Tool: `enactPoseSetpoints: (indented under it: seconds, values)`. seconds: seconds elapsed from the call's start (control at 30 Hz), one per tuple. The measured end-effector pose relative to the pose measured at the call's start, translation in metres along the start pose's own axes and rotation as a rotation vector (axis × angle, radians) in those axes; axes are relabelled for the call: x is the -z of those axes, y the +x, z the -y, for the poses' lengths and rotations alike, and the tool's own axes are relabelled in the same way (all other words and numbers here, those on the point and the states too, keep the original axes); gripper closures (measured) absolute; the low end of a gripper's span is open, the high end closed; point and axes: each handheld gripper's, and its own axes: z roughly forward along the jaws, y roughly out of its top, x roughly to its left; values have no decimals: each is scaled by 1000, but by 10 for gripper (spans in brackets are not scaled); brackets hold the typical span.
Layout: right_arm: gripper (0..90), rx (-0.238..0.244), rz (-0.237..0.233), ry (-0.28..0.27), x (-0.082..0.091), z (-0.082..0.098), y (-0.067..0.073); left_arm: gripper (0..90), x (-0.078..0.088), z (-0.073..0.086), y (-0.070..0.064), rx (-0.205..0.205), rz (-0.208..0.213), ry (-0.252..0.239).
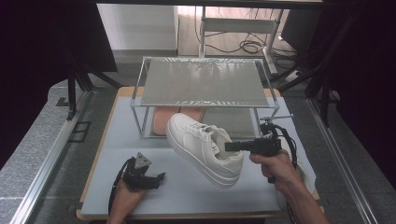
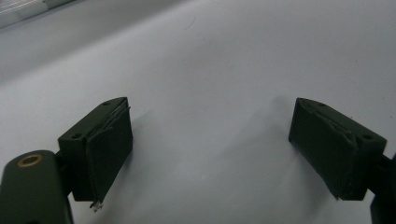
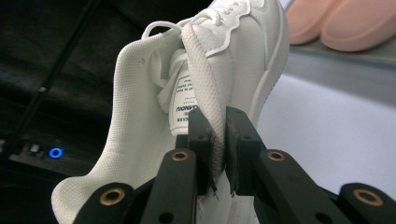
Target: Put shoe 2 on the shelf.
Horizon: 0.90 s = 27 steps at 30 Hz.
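Nearest the table's front edge, the left gripper (image 1: 156, 178) rested low over the pale grey table mat (image 1: 187, 196), jaws spread wide, holding nothing; left gripper view showed bare mat (image 2: 210, 70) between its black pads (image 2: 109, 149). To its right, the right gripper (image 1: 232, 146) was clamped on the white low-top lace-up sneaker (image 1: 201, 147), carried clear of the mat, toe tilted up toward the rack, heel low; right gripper view showed the jaws pinched on the padded mesh collar edge (image 3: 208, 100) beside the tongue label, so the right gripper (image 3: 218, 154) had fabric only, no sole or sidewall. Behind it stood the two-tier metal-framed shoe rack (image 1: 140, 100) with a grey top shelf (image 1: 205, 81), nothing on it; a pair of pink slip-on shoes (image 1: 166, 119) sat on the lower tier at left, lower right side looked free; pink pair also visible in right gripper view (image 3: 345, 23).

Risks, my read:
- thin pinch on soft collar; shoe weight hangs off one edge, so it could swing or slip out if the hand moves fast;
- toe leads toward the rack; could clip the front frame rail or the top shelf edge going into the lower tier;
- drifting left would shove the pink pair;
- release while tilted; shoe could roll onto its side;
- left gripper idle, offering no support to the sole.
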Motion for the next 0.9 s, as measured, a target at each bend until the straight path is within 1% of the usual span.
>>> enactPoseSetpoints:
  seconds: [0.03,0.07,0.1,0.17,0.3,0.33,0.43,0.6,0.67,0.7,0.87,0.9]
  values:
    - [822,0,0,0,0,0,0,135,0,0,0,0,0,0]
    - [821,1,-21,-5,-1,-3,2,135,0,0,0,-1,0,1]
    - [821,1,-21,-5,-1,-3,2,135,0,0,0,-1,0,1]
    - [822,1,-45,-9,-3,-8,5,135,0,0,0,-1,0,1]
    - [822,-1,-60,-10,-6,-12,7,135,0,0,0,0,0,1]
    - [822,-5,-75,-15,-8,-15,9,135,0,0,0,3,2,-2]
    - [821,-5,-84,-16,-9,-18,10,135,0,0,0,4,1,-2]
    - [821,-6,-116,-34,-13,-26,14,135,0,0,-1,10,3,-5]
    - [821,1,-123,-48,-14,-32,18,135,0,0,-1,10,3,-5]
    - [821,1,-123,-48,-14,-32,18,135,0,0,-1,10,3,-5]
    - [821,5,-114,-86,-16,-46,23,135,0,0,0,5,3,-4]
    - [821,5,-114,-86,-16,-46,23,135,0,0,0,5,3,-4]
